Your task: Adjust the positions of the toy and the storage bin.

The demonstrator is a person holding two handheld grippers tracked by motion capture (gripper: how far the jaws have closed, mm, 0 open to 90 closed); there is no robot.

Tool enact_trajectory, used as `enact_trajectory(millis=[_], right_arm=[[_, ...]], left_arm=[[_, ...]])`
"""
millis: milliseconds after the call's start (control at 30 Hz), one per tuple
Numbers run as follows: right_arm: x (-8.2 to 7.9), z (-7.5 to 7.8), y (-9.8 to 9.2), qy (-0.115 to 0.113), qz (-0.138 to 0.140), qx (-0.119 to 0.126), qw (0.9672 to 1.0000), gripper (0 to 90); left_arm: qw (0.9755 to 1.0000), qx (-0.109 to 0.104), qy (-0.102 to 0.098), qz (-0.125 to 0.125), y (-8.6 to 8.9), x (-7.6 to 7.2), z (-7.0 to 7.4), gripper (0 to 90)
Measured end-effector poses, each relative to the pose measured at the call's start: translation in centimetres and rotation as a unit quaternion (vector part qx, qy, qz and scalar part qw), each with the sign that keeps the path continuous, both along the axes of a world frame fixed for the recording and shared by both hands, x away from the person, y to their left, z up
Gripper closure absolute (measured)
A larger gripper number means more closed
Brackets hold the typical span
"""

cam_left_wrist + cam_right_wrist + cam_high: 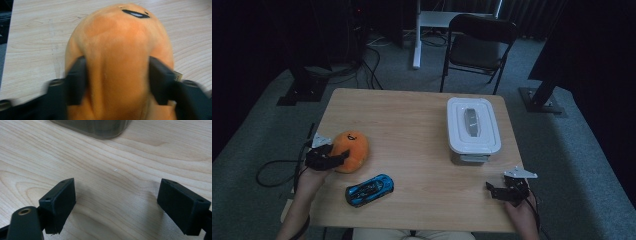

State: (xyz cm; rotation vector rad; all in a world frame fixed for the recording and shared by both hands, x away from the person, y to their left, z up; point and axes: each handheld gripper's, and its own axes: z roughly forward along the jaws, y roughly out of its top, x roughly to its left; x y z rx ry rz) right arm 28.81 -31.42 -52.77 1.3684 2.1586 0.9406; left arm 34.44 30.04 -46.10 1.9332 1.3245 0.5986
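Left gripper view: left gripper [117, 82] presses into the orange plush toy [117, 50].

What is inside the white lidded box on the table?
Cannot tell: the white box is closed, its lid with a grey handle covering the inside. Nothing rests on top of it.

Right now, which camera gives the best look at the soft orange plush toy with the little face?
The left gripper view: the soft orange plush toy looms close between the left gripper's jaws, fur and stitched face clear. The high view shows it small and dim at the wooden table's left edge.
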Motion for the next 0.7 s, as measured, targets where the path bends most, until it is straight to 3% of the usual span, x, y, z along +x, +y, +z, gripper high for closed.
enact_trajectory(millis=[67,100,133,233,300,467,700], right_arm=[[0.0,0.0,0.0,0.001,0.002,-0.001,1.0000,13.3],[0.0,0.0,0.1,0.002,0.003,-0.001,1.0000,13.2],[0.0,0.0,0.1,0.002,0.003,-0.002,1.0000,12.8],[0.1,0.0,0.0,0.003,0.004,-0.002,1.0000,12.2],[0.1,0.0,0.0,0.003,0.003,-0.002,1.0000,12.2],[0.1,0.0,0.2,0.004,-0.006,-0.001,1.0000,12.2],[0.4,0.3,-1.0,0.000,-0.030,0.008,0.9995,11.8]], left_arm=[[1.0000,-0.006,0.004,0.004,0.2,-0.1,0.2,19.1],[1.0000,-0.008,0.000,-0.002,0.4,-0.6,0.9,19.1],[1.0000,-0.004,-0.005,0.000,0.4,-0.8,1.2,10.0],[0.9995,-0.012,-0.027,0.006,0.4,-1.5,2.1,9.4],[0.9994,-0.016,-0.029,0.007,0.4,-1.7,2.7,0.3],[0.9992,-0.023,-0.029,-0.014,-0.4,-1.8,3.4,0.5],[0.9976,-0.020,-0.019,-0.063,-3.5,-0.9,3.7,0.5]])
